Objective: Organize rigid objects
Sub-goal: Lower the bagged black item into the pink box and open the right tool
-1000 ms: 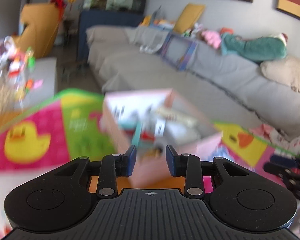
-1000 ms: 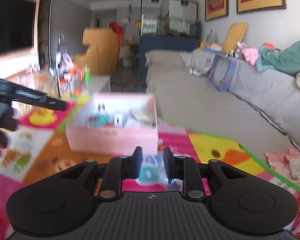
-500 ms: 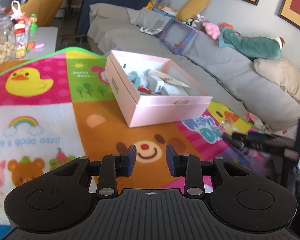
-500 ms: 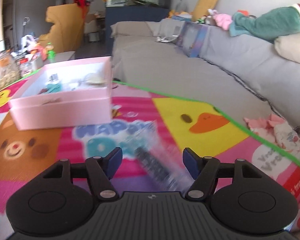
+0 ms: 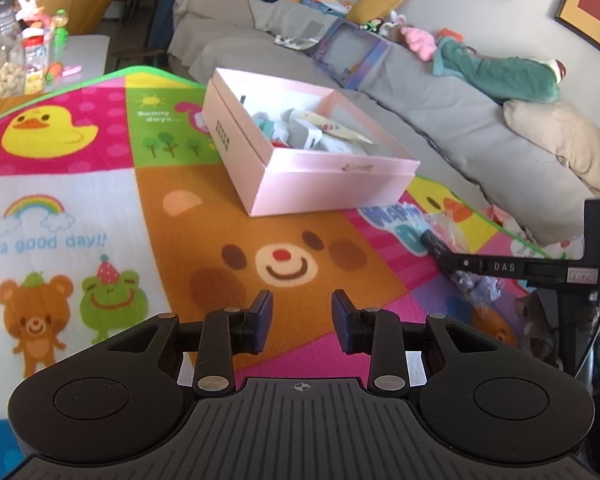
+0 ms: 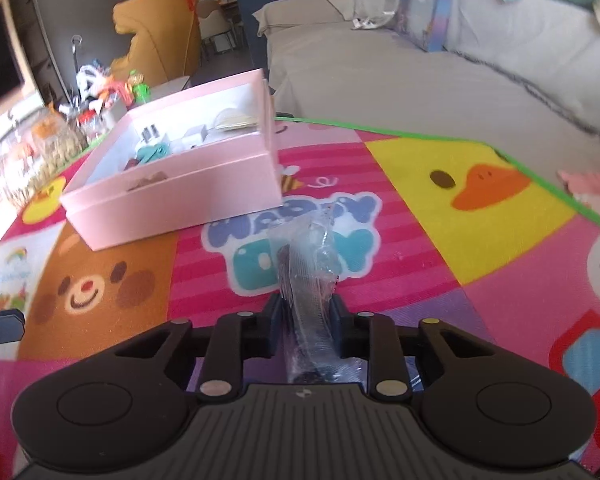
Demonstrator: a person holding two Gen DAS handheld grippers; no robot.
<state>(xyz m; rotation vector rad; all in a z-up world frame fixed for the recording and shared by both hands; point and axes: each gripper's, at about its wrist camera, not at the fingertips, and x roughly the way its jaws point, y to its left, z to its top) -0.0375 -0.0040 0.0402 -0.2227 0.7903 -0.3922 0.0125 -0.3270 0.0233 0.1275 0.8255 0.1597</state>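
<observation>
I judge the step in hand to be lifting the bagged dark item [image 6: 306, 280] off the play mat [image 6: 440, 216] and carrying it to the pink box [image 6: 188, 184]; lift straight, since the slick wrap may slip. My right gripper [image 6: 306, 322], near the box's front corner, has just closed and pinches it. My left gripper [image 5: 302, 322] stands partly open, empty, before the box.

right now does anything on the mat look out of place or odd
One thing: a dark item in a crinkled clear plastic bag lies loose on the play mat, outside the pink box that holds the other small items. The right claw has just closed on it. Nothing looks spilled or broken.
</observation>
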